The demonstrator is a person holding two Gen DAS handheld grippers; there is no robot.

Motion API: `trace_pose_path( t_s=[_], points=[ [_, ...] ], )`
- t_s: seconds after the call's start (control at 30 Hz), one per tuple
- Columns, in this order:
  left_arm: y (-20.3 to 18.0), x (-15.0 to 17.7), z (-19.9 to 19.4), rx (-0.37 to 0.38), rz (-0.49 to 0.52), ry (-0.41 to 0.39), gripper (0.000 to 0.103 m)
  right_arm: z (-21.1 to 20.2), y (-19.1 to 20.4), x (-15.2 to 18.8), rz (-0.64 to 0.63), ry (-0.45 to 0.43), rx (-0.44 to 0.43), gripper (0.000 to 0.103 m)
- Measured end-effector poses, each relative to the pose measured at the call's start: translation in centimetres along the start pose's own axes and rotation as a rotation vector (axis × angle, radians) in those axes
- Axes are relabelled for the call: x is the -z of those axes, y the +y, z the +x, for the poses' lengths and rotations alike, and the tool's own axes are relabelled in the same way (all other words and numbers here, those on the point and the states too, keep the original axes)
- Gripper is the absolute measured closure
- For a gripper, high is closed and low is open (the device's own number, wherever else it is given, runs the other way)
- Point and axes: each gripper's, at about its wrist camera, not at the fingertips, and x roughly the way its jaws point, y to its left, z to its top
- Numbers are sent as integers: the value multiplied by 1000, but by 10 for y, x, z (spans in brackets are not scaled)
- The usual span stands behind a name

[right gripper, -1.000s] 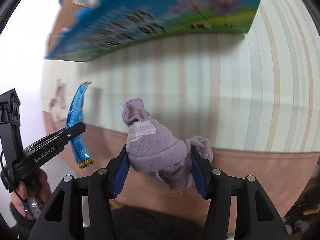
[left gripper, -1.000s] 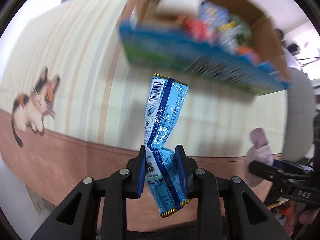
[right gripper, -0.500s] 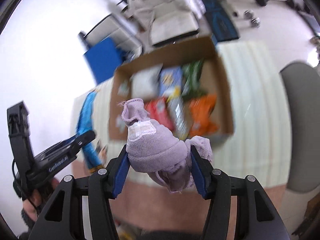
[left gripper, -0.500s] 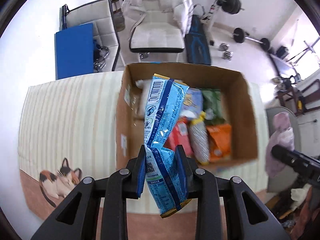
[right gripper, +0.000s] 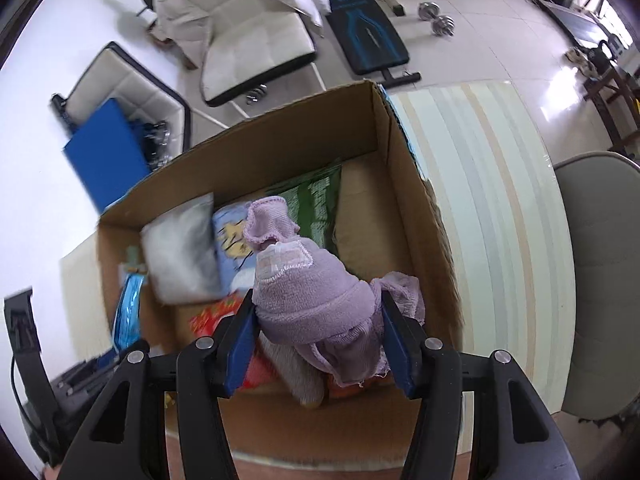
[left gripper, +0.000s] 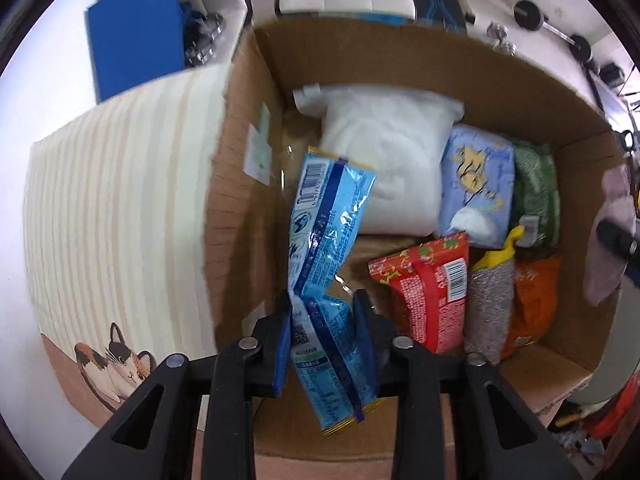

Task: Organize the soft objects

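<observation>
My left gripper (left gripper: 322, 316) is shut on a light blue snack packet (left gripper: 328, 240) and holds it above the left part of an open cardboard box (left gripper: 400, 52). My right gripper (right gripper: 318, 328) is shut on a bundled lilac sock (right gripper: 316, 300) above the right part of the same box (right gripper: 416, 216). The sock also shows at the right edge of the left wrist view (left gripper: 608, 248). The blue packet shows at the left of the right wrist view (right gripper: 128, 312). The box holds a white pouch (left gripper: 392, 160), a pale blue pack (left gripper: 476, 184), a green bag (left gripper: 534, 192), a red packet (left gripper: 428, 288), a grey packet (left gripper: 490, 304) and an orange bag (left gripper: 532, 300).
The box stands on a cream striped tablecloth (left gripper: 120, 200) with a cat picture (left gripper: 116, 364). A grey chair (right gripper: 600, 280) is to the right. On the floor behind are a white chair (right gripper: 256, 48), a blue board (right gripper: 104, 156) and dumbbells (right gripper: 438, 20).
Both grippers have moved from beside the box to above it, then closer down over its opening. Each still holds its item.
</observation>
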Motion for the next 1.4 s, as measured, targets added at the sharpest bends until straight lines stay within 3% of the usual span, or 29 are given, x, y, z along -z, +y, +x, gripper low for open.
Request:
trace_pose_path(
  t_s=[0.13,0.17,0.2,0.43,0.5,0.87,1.07,1.4],
  points=[
    [6,-3,5,31,-23,21,63,21,5,-11,12,10,59,31],
    [8,-3,5,30,-24,14,59,21,5,-12,16,7,70,17],
    [9,-3,2,31,-27,4,49,22,7,-12,16,0,79,12],
    [14,2,-25,62,-61,-75,18,11,14,-1,-31,-5,65,12],
    [11,6,-35,51,-58,-108,4,10,17,5,-54,-6,60,4],
    [-21,45,-80,29,-4,-266,0,-15,29,79,-273,-66,138,0],
    [-35,74,-83,35,7,-291,0,-28,16,113,-273,-104,130,0],
    [-39,93,-98,0,-9,-326,0,-50,-1,119,-268,-156,158,0]
  ],
)
